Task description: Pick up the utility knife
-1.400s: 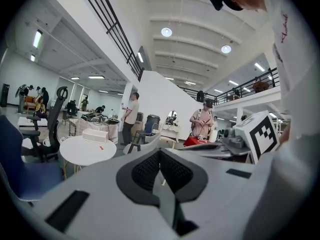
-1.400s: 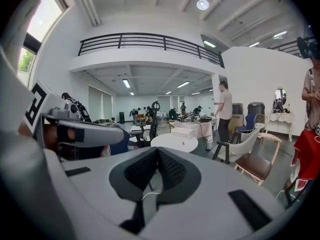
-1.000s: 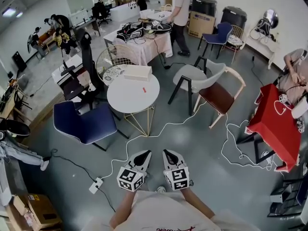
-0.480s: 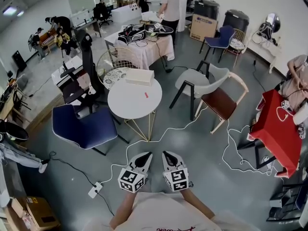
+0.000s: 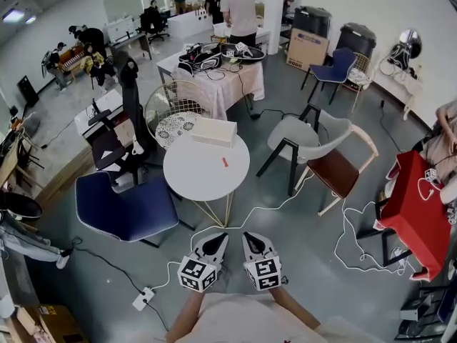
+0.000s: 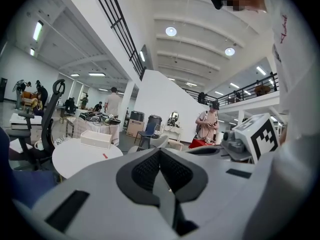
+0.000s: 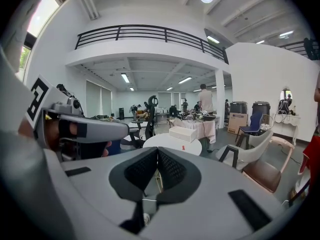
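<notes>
The utility knife (image 5: 225,162) is a small red thing lying on the round white table (image 5: 193,174) ahead of me. It also shows small and far off in the left gripper view (image 6: 105,155) and the right gripper view (image 7: 183,147). My left gripper (image 5: 218,239) and right gripper (image 5: 251,238) are held side by side low in the head view, well short of the table, above the grey floor. Both point toward the table. The left gripper (image 6: 160,152) has its pads together with nothing between them, and so does the right gripper (image 7: 158,152).
A white box (image 5: 213,131) sits on the table's far side. A blue chair (image 5: 127,207) stands to the table's left, a grey chair (image 5: 303,136) and a brown-seated chair (image 5: 339,171) to its right. A white cable (image 5: 264,209) and power strip (image 5: 143,298) lie on the floor. People stand at the far tables.
The whole view has advanced toward the round table, which now sits lower and nearer in the head view. Both grippers stay side by side and shut.
</notes>
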Demonstrator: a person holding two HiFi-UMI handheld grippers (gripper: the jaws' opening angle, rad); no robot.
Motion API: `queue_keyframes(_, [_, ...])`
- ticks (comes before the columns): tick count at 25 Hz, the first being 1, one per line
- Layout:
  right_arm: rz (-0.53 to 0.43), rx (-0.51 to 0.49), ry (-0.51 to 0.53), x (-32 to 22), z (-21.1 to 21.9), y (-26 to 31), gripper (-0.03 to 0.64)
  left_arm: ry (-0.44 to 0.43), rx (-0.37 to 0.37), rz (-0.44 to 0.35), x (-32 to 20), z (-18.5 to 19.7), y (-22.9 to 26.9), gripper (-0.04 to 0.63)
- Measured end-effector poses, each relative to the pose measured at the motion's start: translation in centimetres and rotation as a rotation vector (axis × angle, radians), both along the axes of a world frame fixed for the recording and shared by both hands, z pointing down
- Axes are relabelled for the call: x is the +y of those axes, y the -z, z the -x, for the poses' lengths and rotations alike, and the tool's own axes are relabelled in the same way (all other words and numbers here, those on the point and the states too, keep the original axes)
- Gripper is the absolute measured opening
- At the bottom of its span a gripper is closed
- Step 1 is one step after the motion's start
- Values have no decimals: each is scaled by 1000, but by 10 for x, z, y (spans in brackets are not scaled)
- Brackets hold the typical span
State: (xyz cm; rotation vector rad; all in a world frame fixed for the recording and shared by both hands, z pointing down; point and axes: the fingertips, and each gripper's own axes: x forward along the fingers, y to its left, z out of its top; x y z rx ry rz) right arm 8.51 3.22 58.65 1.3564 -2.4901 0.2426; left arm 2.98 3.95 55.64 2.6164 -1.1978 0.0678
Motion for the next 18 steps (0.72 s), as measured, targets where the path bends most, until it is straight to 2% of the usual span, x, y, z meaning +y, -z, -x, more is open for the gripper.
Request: queue_keyframes(18, [-6,27,6,-173,78,30,17,-13,28,2,-173,74,28,12])
